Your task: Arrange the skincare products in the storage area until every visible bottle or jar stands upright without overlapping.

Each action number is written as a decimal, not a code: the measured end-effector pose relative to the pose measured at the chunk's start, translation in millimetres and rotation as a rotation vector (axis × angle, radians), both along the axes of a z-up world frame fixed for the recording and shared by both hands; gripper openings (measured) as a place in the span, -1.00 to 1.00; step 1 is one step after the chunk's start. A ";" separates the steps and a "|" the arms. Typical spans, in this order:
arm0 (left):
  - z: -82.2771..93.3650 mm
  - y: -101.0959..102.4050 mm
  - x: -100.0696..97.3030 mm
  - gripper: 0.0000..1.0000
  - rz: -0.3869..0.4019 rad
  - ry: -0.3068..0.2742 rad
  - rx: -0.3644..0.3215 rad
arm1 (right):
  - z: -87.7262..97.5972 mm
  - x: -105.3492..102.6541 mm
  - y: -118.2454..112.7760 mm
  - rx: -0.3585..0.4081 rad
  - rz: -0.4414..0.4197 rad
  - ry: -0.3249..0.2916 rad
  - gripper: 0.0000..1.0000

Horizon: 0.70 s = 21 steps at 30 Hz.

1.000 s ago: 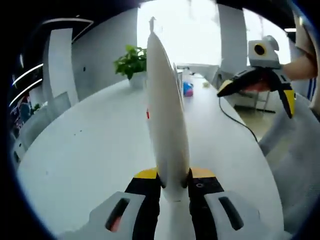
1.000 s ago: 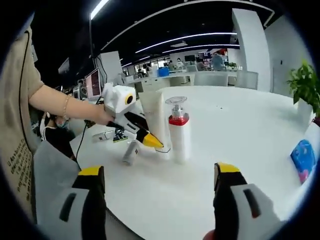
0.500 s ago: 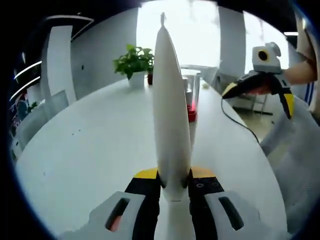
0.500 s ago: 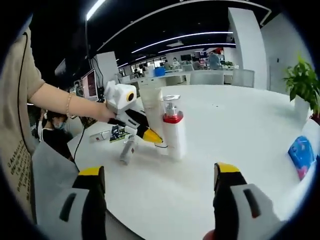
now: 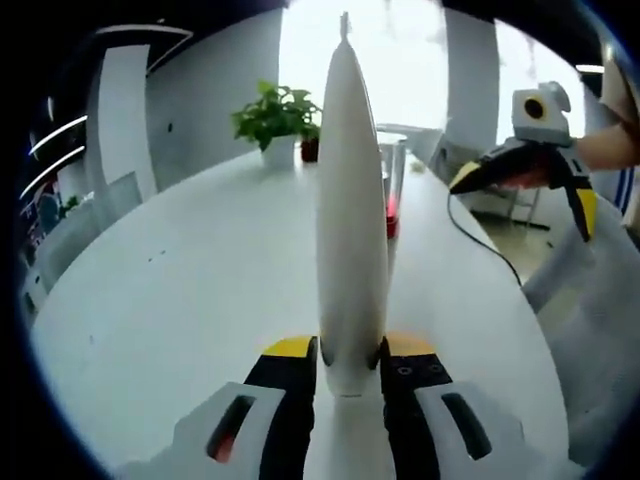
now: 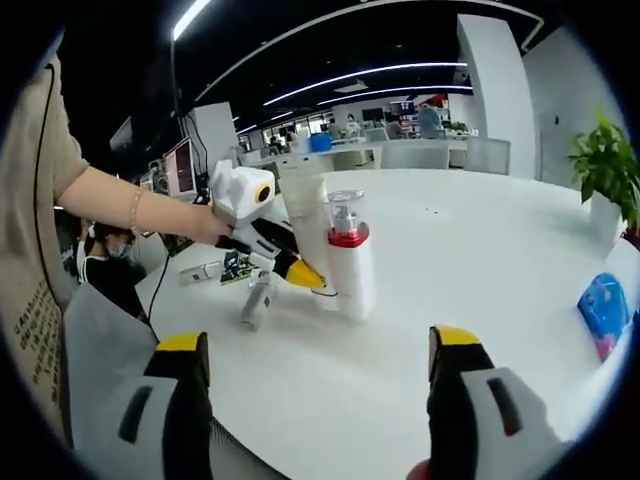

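A: Left tool (image 5: pixel 350 368) is pinching the white tube (image 5: pixel 352 210) near its lower end, jaws pressed against both sides; the tube is pointing away along the jaws, crimped tip at the far end. In the right gripper view the same tool (image 6: pixel 300 276) is holding the tube (image 6: pixel 304 225) upright on the desk (image 6: pixel 480 290), just beside the pump bottle (image 6: pixel 349 255).

B: Noting that. Right tool?

A: Right tool (image 6: pixel 315 375) is standing spread wide, gripping nothing, hovering well back from the group. It is also showing at the right of the left gripper view (image 5: pixel 520 175).

B: Anything not yet upright?

A: A small bottle (image 6: pixel 256 300) is lying on its side on the desk, near the tube and the left tool. The pump bottle, red collar and clear cap, is standing.

B: Step in hand?

A: My judgement: the tube is being stood next to the pump bottle. Whether its base is fully seated I cannot tell. Next move is calling for a slow release so the tube is not tipping, then the free tool going for the lying bottle.
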State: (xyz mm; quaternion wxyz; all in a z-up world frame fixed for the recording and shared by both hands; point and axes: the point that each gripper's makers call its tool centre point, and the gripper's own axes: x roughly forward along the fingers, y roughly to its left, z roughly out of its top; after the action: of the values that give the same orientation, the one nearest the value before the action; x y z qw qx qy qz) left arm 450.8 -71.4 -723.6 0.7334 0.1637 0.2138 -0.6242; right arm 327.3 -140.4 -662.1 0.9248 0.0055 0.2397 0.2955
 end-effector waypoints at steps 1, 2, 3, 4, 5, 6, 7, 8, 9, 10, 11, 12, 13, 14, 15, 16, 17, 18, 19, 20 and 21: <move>1.4 1.6 0.4 -0.48 0.005 0.002 -0.001 | 0.7 0.1 0.0 -0.001 0.000 -0.001 0.82; 2.8 4.2 2.2 -0.46 0.013 0.005 -0.005 | 1.4 0.2 0.0 0.000 0.000 -0.003 0.82; 4.8 5.8 2.6 -0.45 0.022 0.009 -0.007 | 2.7 0.5 0.2 0.000 0.000 -0.005 0.82; 7.4 8.4 2.8 -0.44 0.034 0.015 -0.008 | 3.6 0.8 0.4 0.000 0.000 -0.007 0.82; 9.7 9.8 2.4 -0.43 0.039 0.014 -0.011 | 5.0 1.2 0.7 -0.001 0.001 -0.011 0.82; 13.2 12.3 2.4 -0.41 0.053 0.017 -0.016 | 6.0 1.5 1.1 -0.001 0.001 -0.013 0.82; 15.5 14.0 2.4 -0.38 0.066 0.021 -0.019 | 7.2 1.7 1.5 -0.001 0.002 -0.016 0.83; 19.4 16.6 1.6 -0.34 0.080 0.026 -0.028 | 9.6 1.8 2.3 -0.001 0.003 -0.020 0.83; 22.1 18.5 1.2 -0.32 0.089 0.029 -0.036 | 11.9 1.4 2.9 -0.002 0.004 -0.025 0.83; 24.2 20.3 0.3 -0.30 0.100 0.036 -0.041 | 13.7 1.1 3.4 -0.003 0.005 -0.029 0.83; 28.4 22.4 -2.7 -0.27 0.114 0.052 -0.058 | 15.1 0.7 3.6 -0.003 0.005 -0.031 0.84; 33.0 24.6 -5.6 -0.25 0.131 0.064 -0.079 | 17.3 -0.4 3.9 -0.004 0.005 -0.036 0.84; 35.6 27.2 -8.0 -0.22 0.142 0.068 -0.084 | 19.0 -1.3 3.9 -0.005 0.005 -0.040 0.84; 38.4 30.4 -11.3 -0.18 0.153 0.072 -0.089 | 21.1 -2.8 4.1 -0.005 0.004 -0.044 0.84; 41.2 32.7 -14.2 -0.15 0.163 0.076 -0.096 | 23.1 -4.1 4.2 -0.004 0.003 -0.049 0.85; 43.4 34.8 -16.8 -0.12 0.172 0.081 -0.102 | 25.9 -5.5 4.6 -0.001 0.001 -0.054 0.85; 45.3 37.4 -19.2 -0.08 0.183 0.086 -0.105 | 26.9 -6.1 4.8 0.000 0.000 -0.056 0.85; 48.4 41.1 -23.4 -0.04 0.194 0.091 -0.114 | 29.8 -7.9 5.6 0.002 -0.001 -0.063 0.85; 49.5 42.4 -24.9 -0.01 0.199 0.093 -0.116 | 30.7 -8.5 5.9 0.003 -0.001 -0.065 0.85; 53.2 47.9 -30.5 0.02 0.219 0.103 -0.125 | 33.0 -10.4 7.0 0.006 -0.002 -0.068 0.85; 55.0 50.4 -32.9 0.04 0.227 0.104 -0.130 | 35.4 -12.6 8.7 0.006 -0.001 -0.073 0.85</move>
State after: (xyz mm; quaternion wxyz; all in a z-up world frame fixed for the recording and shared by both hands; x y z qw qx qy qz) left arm 417.9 -21.1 -668.6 0.7961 0.0579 0.2278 -0.5576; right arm 314.7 -131.7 -626.7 0.9330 -0.0022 0.2050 0.2957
